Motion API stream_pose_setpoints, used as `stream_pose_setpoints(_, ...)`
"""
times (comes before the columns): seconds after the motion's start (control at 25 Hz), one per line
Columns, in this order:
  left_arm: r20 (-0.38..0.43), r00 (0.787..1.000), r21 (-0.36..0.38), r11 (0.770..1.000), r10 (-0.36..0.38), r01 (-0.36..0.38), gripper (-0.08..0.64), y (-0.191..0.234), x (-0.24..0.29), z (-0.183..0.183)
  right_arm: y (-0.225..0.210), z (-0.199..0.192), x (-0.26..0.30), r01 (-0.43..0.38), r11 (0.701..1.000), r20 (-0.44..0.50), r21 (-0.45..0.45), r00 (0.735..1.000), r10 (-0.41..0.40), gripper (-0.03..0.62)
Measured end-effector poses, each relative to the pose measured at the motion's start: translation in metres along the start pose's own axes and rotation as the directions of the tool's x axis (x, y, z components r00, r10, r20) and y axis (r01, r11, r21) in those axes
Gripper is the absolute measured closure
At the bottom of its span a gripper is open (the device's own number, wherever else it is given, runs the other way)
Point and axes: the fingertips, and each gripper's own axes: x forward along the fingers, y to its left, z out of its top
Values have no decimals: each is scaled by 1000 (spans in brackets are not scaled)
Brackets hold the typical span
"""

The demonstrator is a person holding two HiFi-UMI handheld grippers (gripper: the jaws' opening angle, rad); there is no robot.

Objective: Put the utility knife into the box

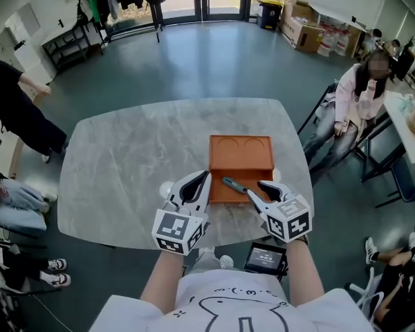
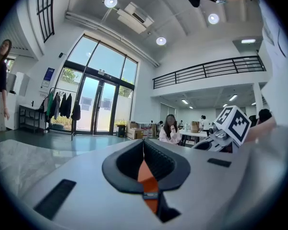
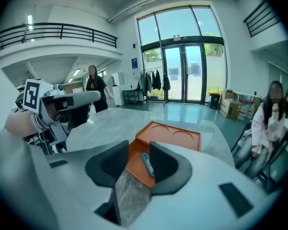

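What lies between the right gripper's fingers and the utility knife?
Nothing: open air above the utility knife in the box, per the right gripper view.

At centre frame I see the orange box (image 1: 241,159) open on the grey table (image 1: 124,164). The utility knife (image 1: 233,184) lies inside it, flanked by my left gripper (image 1: 206,176) and right gripper (image 1: 254,189).

— Where do we find the box (image 1: 228,195)?
— On the table (image 1: 124,158), right of centre, its lid (image 1: 241,154) lying open behind it. The utility knife (image 1: 234,184) lies inside, toward the near right.
— And the tools?
— We note the left tool (image 1: 206,175) at the box's near left corner and the right tool (image 1: 257,189) just beside the knife's near end.
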Motion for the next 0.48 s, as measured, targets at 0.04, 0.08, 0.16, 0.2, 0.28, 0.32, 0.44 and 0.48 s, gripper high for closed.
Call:
stream_pose_setpoints(0.04,4,1000,2,1000,2,-2,545,-3,-3,1,3,-1,-6,-1,1000,14,3,1000,1,458)
stream_pose_setpoints(0.08,9,1000,3,1000,4,-4,545,-6,-7,3,7,-1,-11,-5,1000,27,6,1000,5,472)
stream_pose_setpoints(0.16,19,1000,4,1000,10,-10,545,-11,-12,6,14,1,-23,-21,1000,56,17,998,20,504)
stream_pose_setpoints(0.2,23,1000,5,1000,13,-13,545,-14,-14,8,17,3,-30,-28,999,73,27,997,26,517)
stream_pose_setpoints(0.28,34,999,11,1000,14,-15,545,-19,-18,12,21,9,-41,-28,999,119,44,993,22,539)
stream_pose_setpoints(0.32,40,999,16,1000,13,-13,545,-21,-20,13,23,13,-47,-24,998,145,53,989,16,554)
stream_pose_setpoints(0.44,56,998,34,999,-2,0,545,-27,-24,19,28,25,-62,-15,998,221,68,975,-1,577)
stream_pose_setpoints(0.48,61,998,43,999,-8,6,545,-30,-24,22,28,30,-67,-10,998,242,69,970,-7,580)
